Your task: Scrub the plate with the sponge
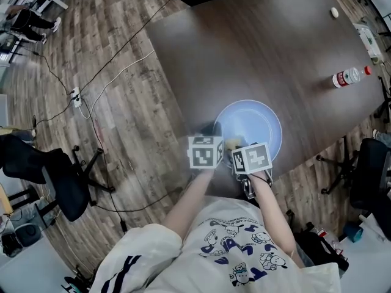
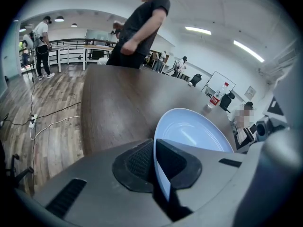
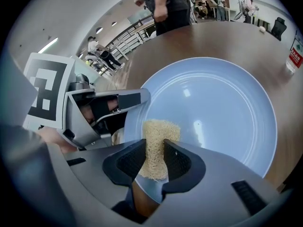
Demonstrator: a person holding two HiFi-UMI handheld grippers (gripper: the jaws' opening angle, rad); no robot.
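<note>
A pale blue plate (image 1: pixel 259 124) lies near the front edge of the dark wooden table (image 1: pixel 244 47). My left gripper (image 1: pixel 215 131) is shut on the plate's near left rim; in the left gripper view the rim (image 2: pixel 158 174) runs between the two pads. My right gripper (image 1: pixel 235 146) is shut on a tan fibrous sponge (image 3: pixel 158 145), whose tip rests on the plate (image 3: pixel 222 108) near its near left edge. The left gripper (image 3: pixel 124 103) also shows in the right gripper view, just left of the sponge.
A water bottle (image 1: pixel 349 77) lies at the table's right end, with a small white object (image 1: pixel 334 12) further back. A person (image 2: pixel 142 27) stands at the far side of the table. An office chair (image 1: pixel 58 176) and cables (image 1: pixel 91 102) are on the floor at left.
</note>
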